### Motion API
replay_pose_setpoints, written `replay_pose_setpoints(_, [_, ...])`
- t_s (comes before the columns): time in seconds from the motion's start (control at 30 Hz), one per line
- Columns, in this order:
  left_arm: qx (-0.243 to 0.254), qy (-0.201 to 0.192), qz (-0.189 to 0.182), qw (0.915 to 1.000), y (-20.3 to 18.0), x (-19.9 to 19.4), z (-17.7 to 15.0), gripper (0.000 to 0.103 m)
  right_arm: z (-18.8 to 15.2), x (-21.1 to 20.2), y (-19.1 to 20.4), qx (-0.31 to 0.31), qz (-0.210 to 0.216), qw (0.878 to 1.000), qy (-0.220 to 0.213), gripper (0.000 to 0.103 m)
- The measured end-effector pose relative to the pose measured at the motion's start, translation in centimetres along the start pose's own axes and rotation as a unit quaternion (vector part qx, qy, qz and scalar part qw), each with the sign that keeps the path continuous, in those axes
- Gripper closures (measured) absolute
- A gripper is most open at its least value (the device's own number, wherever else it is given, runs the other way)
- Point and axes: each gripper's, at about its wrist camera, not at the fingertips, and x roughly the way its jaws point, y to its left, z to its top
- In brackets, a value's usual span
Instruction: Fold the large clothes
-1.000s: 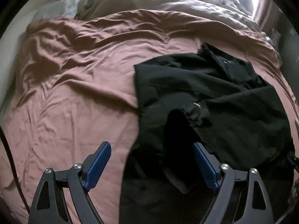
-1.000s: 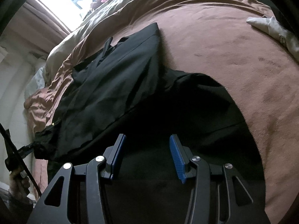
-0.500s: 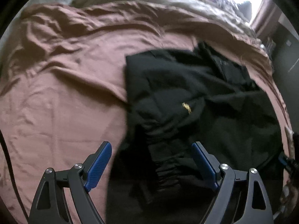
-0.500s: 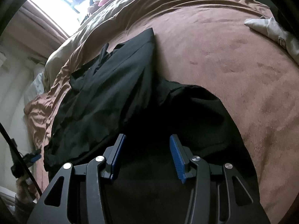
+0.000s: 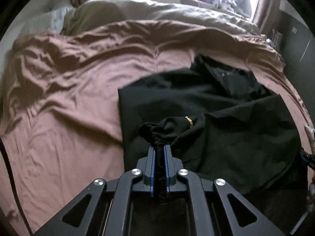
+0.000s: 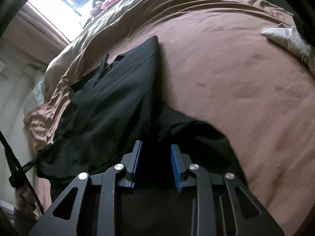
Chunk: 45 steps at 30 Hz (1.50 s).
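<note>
A large black jacket (image 5: 226,122) with a small gold logo lies partly folded on a brown bedspread (image 5: 69,102). My left gripper (image 5: 159,149) is shut on the jacket's gathered elastic sleeve cuff (image 5: 152,135) and holds it just above the jacket body. In the right wrist view the same jacket (image 6: 110,106) stretches away to the left. My right gripper (image 6: 156,147) is open, low over the jacket's near dark edge, with nothing between its blue pads.
The brown bedspread (image 6: 236,78) extends far to the right. A beige duvet (image 5: 157,9) is bunched at the bed's far end below a bright window. A pale crumpled cloth (image 6: 287,37) lies at the right edge. A dark cabinet (image 5: 295,45) stands right.
My left gripper has closed on the sleeve cuff, which lay loose between its open fingers before. The right gripper stays open and has barely moved.
</note>
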Motion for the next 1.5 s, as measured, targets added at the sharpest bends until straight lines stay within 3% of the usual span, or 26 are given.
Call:
replay_pose_setpoints(0.13, [0.001,-0.005,0.004,1.0000,0.0,1.4,1.1,0.095,0.3,-0.2,-0.1,0.000,-0.005,1.000,-0.005,0.078])
replay_pose_setpoints(0.3, [-0.023,0.039,0.001,0.9990,1.1,5.5,0.0,0.094,0.4,0.5,-0.5,0.005,-0.012,1.000,0.000,0.081])
replay_pose_setpoints(0.37, [-0.036,0.052,0.001,0.9980,1.6,6.6,-0.7,0.089,0.4,0.5,-0.5,0.009,-0.012,1.000,0.000,0.084])
replay_pose_setpoints(0.43, [-0.043,0.056,0.004,0.9975,1.8,7.0,-1.2,0.072,0.4,0.3,-0.4,0.005,-0.014,1.000,-0.001,0.084])
replay_pose_setpoints(0.53, [-0.040,0.052,-0.019,0.9976,1.8,6.1,-1.8,0.061,0.3,-0.7,0.1,-0.004,-0.020,1.000,-0.009,0.083])
replay_pose_setpoints(0.73, [-0.046,0.018,-0.043,0.9979,1.9,1.9,-2.8,0.045,-0.8,-3.6,0.2,0.005,0.019,0.999,-0.026,0.081])
replay_pose_setpoints(0.9, [-0.048,-0.006,-0.068,0.9965,2.1,-2.3,-4.5,0.043,-2.1,-6.6,0.0,-0.007,0.024,0.999,-0.032,0.079])
replay_pose_setpoints(1.0, [-0.060,-0.016,-0.080,0.9949,2.4,-4.6,-6.1,0.043,-3.2,-8.7,0.1,-0.017,0.026,0.999,-0.044,0.064])
replay_pose_setpoints(1.1, [-0.041,-0.046,-0.058,0.9964,2.0,-7.5,-7.7,0.043,-4.3,-10.6,0.2,-0.032,0.016,0.998,-0.054,0.055])
replay_pose_setpoints(1.17, [-0.038,-0.060,-0.054,0.9961,1.9,-9.1,-8.7,0.043,-5.1,-11.8,0.1,-0.038,0.019,0.997,-0.059,0.029])
replay_pose_setpoints(1.23, [-0.053,-0.068,-0.055,0.9948,2.2,-10.6,-9.8,0.043,-6.1,-13.0,0.1,-0.041,0.022,0.997,-0.069,0.016])
replay_pose_setpoints(1.4, [-0.061,-0.102,-0.041,0.9920,2.0,-14.2,-13.3,0.040,-8.5,-15.8,0.1,-0.060,0.014,0.994,-0.093,0.014])
replay_pose_setpoints(1.47, [-0.060,-0.101,-0.054,0.9915,1.9,-15.0,-14.5,0.036,-9.5,-16.7,0.1,-0.064,0.020,0.992,-0.106,0.001])
replay_pose_setpoints(1.5, [-0.060,-0.097,-0.055,0.9919,1.7,-15.5,-15.4,0.036,-10.1,-17.1,0.0,-0.068,0.021,0.991,-0.114,0.000])
